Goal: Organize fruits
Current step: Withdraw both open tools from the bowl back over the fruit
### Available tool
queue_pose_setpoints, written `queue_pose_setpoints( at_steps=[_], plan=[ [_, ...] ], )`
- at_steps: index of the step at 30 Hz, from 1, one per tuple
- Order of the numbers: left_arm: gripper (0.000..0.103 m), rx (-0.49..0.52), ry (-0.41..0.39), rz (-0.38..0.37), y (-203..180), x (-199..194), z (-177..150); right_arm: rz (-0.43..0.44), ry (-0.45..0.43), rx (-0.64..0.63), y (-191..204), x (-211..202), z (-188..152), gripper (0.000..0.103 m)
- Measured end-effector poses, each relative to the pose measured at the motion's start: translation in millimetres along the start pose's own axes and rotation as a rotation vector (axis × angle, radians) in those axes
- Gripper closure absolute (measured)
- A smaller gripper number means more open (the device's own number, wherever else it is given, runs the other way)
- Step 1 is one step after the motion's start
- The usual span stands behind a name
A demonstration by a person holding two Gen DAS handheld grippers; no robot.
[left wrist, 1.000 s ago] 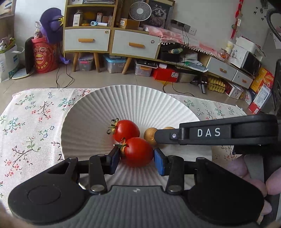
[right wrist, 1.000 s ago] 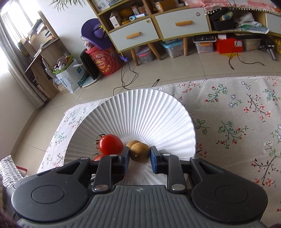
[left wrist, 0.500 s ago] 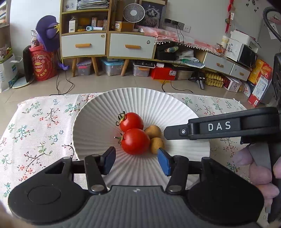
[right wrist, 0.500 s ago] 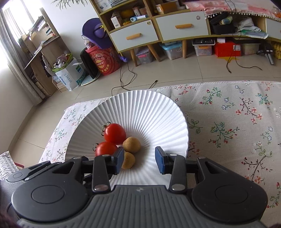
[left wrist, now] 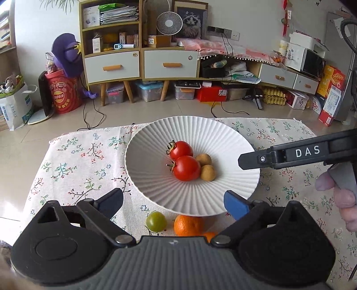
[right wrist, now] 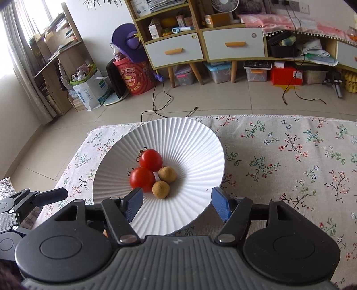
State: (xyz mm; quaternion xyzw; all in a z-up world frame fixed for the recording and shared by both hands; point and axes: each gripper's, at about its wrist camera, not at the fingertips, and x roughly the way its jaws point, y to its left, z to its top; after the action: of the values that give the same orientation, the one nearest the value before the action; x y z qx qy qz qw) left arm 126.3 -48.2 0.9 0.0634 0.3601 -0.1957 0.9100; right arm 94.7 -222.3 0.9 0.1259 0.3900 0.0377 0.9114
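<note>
Both tools (left wrist: 174, 201) (right wrist: 177, 205) withdrew, tomatoes (left wrist: 186, 167) lying beyond.

Place: a lived-in home, a living room.
Furniture: wooden cabinet (left wrist: 112, 48) with white drawers on slim legs along the far wall, shelves stuffed with papers and boxes.
Household items: small fan (left wrist: 167, 23), framed cat picture (left wrist: 191, 20), microwave (left wrist: 312, 61) at far right.
Floor: pale tiles (right wrist: 223, 98), storage bins, cables, shopping bag (right wrist: 90, 89).
Desk: floral tablecloth (right wrist: 290, 156).
</note>
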Motion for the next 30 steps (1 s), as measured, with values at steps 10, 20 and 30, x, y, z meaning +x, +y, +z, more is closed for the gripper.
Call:
queue_pose_setpoints(
  at_steps=[10, 20, 30],
  plan=[
    [0.006, 0.077, 0.01, -0.001, -5, -21, -16, 0.041, -0.022, -0.11, 18, -22, -17, 0.017],
    [0.006, 0.143, 0.005, -0.011, -1, -36, -37, 0.091, -0.022, -0.173, 30, -32, -31, 0.012],
    [0.006, 0.169, 0.035, -0.023, 11, -44, -63, 0.111, 0.001, -0.26, 43, -35, -51, 0.011]
  ],
)
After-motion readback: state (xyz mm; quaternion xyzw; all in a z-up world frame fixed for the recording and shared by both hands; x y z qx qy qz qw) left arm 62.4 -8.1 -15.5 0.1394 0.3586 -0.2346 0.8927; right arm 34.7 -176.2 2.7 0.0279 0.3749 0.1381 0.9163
